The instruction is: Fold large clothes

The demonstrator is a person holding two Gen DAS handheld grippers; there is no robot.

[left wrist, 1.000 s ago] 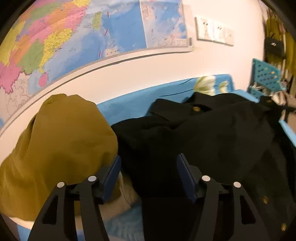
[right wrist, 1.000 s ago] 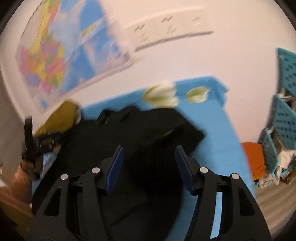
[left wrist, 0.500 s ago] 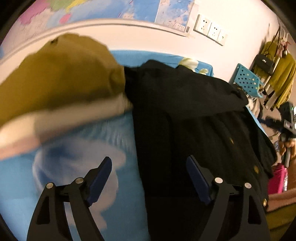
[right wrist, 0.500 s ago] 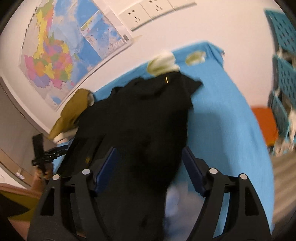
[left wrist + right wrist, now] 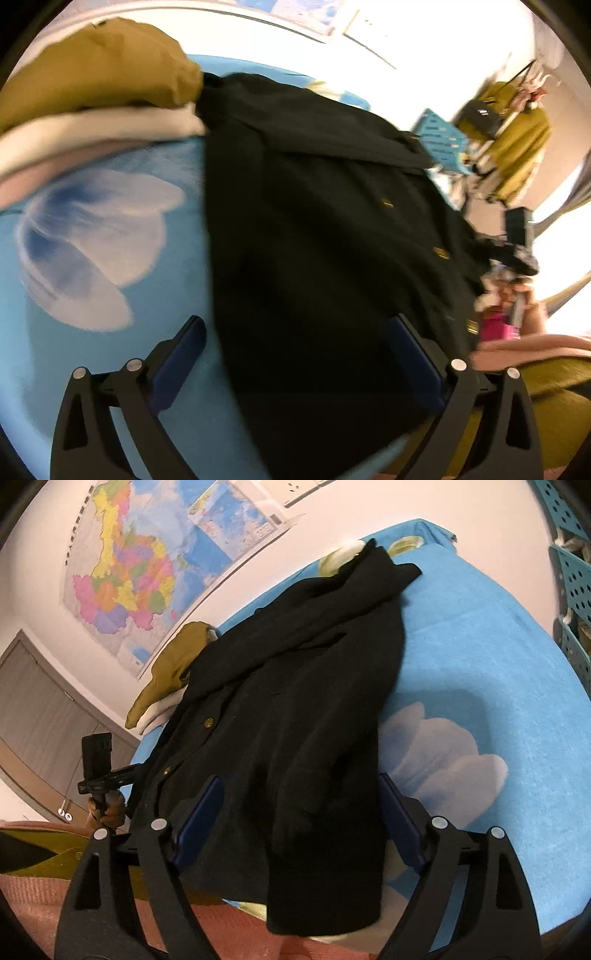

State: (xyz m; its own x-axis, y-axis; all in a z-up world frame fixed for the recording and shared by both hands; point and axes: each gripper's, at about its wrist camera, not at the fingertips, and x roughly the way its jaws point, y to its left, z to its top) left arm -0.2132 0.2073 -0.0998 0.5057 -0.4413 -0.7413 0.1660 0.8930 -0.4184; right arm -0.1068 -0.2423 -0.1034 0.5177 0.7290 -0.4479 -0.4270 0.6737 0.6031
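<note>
Fingers gaping wide on both the left gripper (image 5: 295,354) and right gripper (image 5: 301,808), gripping nothing — hovering over the black coat (image 5: 295,686) lying rumpled on the blue bedspread (image 5: 498,657), hem overhanging the near edge — folding seemingly barely starting

Over the last second I have pulled both tools back from the black coat (image 5: 295,686). My left tool (image 5: 295,354) and my right tool (image 5: 299,812) now gape wider. The coat, bunched a second ago, now lies spread lengthwise along the blue bed (image 5: 498,657).
</note>
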